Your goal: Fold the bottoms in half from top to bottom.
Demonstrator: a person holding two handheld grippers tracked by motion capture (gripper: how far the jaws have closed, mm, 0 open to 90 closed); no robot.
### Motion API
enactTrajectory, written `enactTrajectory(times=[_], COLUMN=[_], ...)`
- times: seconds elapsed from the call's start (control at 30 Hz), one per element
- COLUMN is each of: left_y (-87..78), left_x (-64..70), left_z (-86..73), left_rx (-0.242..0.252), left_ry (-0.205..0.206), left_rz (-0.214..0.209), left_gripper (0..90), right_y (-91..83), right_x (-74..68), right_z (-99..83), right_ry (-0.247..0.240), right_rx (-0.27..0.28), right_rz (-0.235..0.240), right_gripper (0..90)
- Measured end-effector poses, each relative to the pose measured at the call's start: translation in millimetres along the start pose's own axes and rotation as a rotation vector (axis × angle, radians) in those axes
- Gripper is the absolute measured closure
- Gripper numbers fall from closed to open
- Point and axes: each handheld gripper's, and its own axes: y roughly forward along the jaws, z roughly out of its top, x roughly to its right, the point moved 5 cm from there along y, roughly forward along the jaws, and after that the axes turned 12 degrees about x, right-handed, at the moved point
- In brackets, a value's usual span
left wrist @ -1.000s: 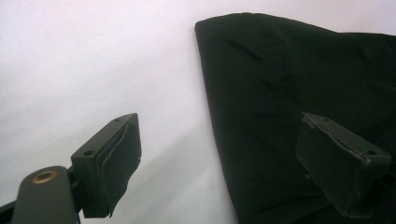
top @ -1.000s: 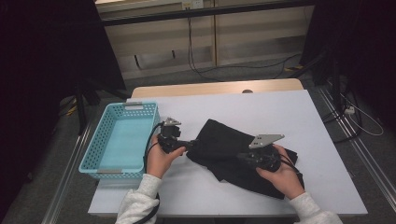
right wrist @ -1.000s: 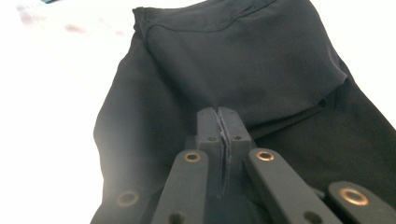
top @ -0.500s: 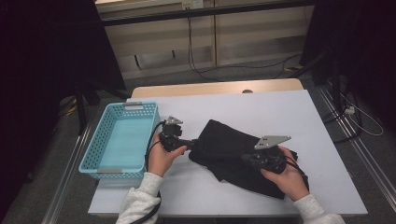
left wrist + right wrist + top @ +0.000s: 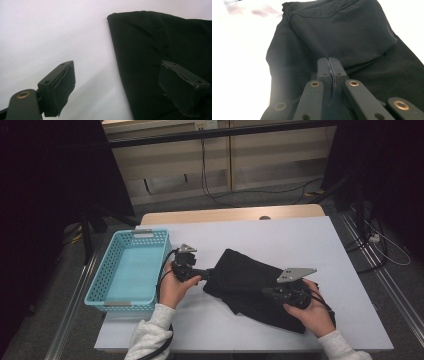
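Note:
A black folded garment [image 5: 250,275] lies on the white table [image 5: 300,235], right of centre. My left gripper [image 5: 210,271] is at the garment's left edge and is open. In the left gripper view the left gripper [image 5: 117,72] has one jaw over bare table and the other over the garment [image 5: 155,37], with nothing between them. My right gripper [image 5: 265,292] is low over the garment's near right part. In the right gripper view the right gripper [image 5: 329,60] has its jaws pressed together, pointing across the garment [image 5: 342,30].
A light blue plastic basket [image 5: 120,304] stands empty on the table's left side, close to my left hand. Bare table lies behind the garment and at the far right. Cables and dark stands are on the floor around the table.
My right gripper has drifted a little to the right over the garment. My left gripper has edged slightly right toward the garment's edge.

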Motion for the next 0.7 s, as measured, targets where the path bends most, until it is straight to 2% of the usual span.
enactTrajectory(times=[0.7], left_y=[-2.2], left_x=[-1.5], left_z=[1.2], left_rx=[0.005], left_ry=[0.006], left_rz=[0.009], left_gripper=[14.0], right_y=[-10.2], right_x=[0.2], right_z=[-1.3], right_ry=[0.005], right_rx=[0.007], right_rz=[-0.001], right_gripper=[89.5])
